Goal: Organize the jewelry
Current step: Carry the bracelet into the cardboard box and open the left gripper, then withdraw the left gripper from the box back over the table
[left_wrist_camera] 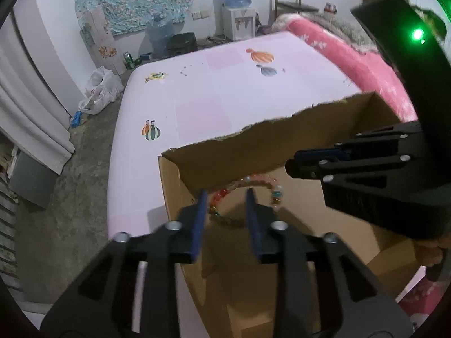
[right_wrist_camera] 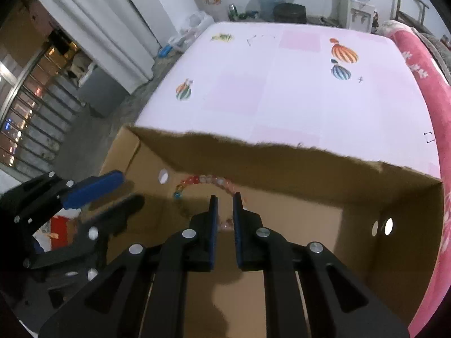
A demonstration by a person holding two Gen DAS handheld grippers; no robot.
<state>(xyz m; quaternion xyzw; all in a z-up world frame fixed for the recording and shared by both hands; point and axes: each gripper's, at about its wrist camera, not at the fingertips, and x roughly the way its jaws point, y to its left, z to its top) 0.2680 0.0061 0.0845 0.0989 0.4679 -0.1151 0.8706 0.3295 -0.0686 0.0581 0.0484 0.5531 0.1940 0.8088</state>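
A bracelet [left_wrist_camera: 255, 177] of coloured and clear beads curves inside an open cardboard box [left_wrist_camera: 253, 146]. In the left wrist view my left gripper [left_wrist_camera: 225, 197] is open over the box, its blue pads apart, and the bead loop shows in the gap and beyond it with neither pad pressing on it. My right gripper [left_wrist_camera: 293, 163] reaches in from the right. In the right wrist view the right gripper [right_wrist_camera: 225, 198] is nearly closed, with pale beads pinched between its pads; the rest of the bracelet [right_wrist_camera: 197, 180] arcs off to the left. The left gripper [right_wrist_camera: 131, 188] stands open at the box's [right_wrist_camera: 310, 174] left side.
The box rests on a pale pink surface [right_wrist_camera: 282, 98] printed with balloons. A red fluffy blanket [right_wrist_camera: 422, 64] runs along its right edge. Beyond are a bare floor [left_wrist_camera: 84, 183], white curtains [left_wrist_camera: 28, 112], a plastic bag [left_wrist_camera: 98, 90] and a water dispenser [left_wrist_camera: 236, 14].
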